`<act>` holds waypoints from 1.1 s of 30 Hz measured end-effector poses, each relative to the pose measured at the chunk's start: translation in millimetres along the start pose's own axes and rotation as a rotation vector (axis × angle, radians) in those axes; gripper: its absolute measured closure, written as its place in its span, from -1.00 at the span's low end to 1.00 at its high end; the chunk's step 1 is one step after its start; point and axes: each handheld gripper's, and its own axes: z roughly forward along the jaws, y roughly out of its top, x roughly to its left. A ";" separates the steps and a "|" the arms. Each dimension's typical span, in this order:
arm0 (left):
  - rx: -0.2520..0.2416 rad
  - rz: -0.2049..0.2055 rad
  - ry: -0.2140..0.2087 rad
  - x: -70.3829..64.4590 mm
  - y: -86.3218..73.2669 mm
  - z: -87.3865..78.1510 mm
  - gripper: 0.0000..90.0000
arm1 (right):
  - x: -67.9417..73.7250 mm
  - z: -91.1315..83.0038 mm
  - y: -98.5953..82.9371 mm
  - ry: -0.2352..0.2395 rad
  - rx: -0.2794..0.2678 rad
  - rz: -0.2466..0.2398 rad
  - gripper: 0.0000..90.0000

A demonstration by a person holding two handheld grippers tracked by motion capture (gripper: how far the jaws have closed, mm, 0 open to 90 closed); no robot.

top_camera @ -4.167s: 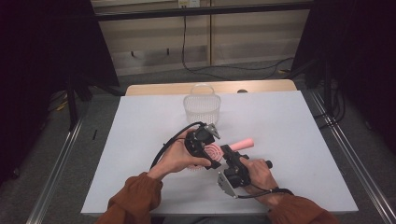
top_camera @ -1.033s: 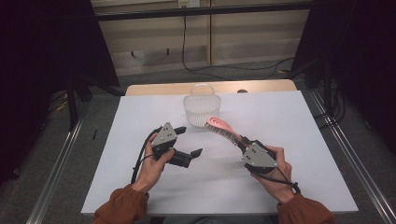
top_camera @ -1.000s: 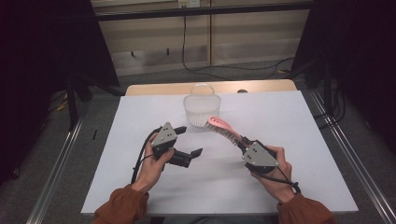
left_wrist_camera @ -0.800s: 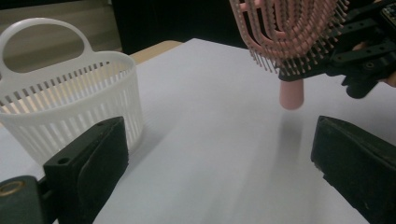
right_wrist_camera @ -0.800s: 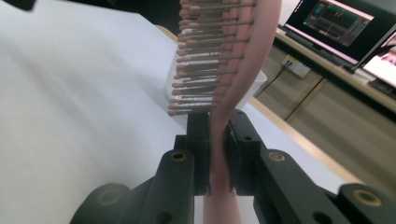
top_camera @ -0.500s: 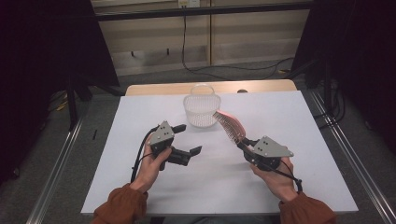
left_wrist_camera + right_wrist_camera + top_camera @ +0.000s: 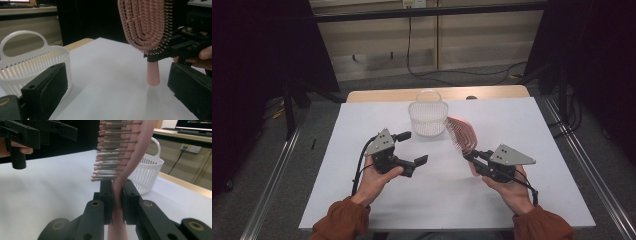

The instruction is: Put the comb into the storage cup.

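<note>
A pink hairbrush is held up off the white table by my right gripper, which is shut on its neck. The brush head points toward a white slotted basket and its bristles face left. The handle end hangs just above the table. My left gripper stands open at the centre left with nothing between its jaws. In the left gripper view the basket shows behind the left jaw. The right gripper view has the basket at the right.
The basket stands at the table's far middle, near a wooden edge. Cables trail from both grippers toward the person's orange sleeves. Bare table lies to the far left and far right.
My right gripper has lifted the brush from the table and swung its head up toward the basket. The left gripper let go, opened and drew back to the left.
</note>
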 end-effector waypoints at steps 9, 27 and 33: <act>-0.054 0.001 -0.035 -2.7 3.8 1.0 -0.95 | -2.8 1.4 -1.6 0.095 -0.043 0.073 0.81; -0.075 0.062 -0.092 -16.8 23.2 26.0 -0.97 | 2.7 4.1 -0.4 0.191 -0.069 0.104 0.81; -0.087 0.073 -0.120 -16.8 32.9 38.4 -0.97 | 2.7 5.2 -0.3 0.206 -0.071 0.101 0.81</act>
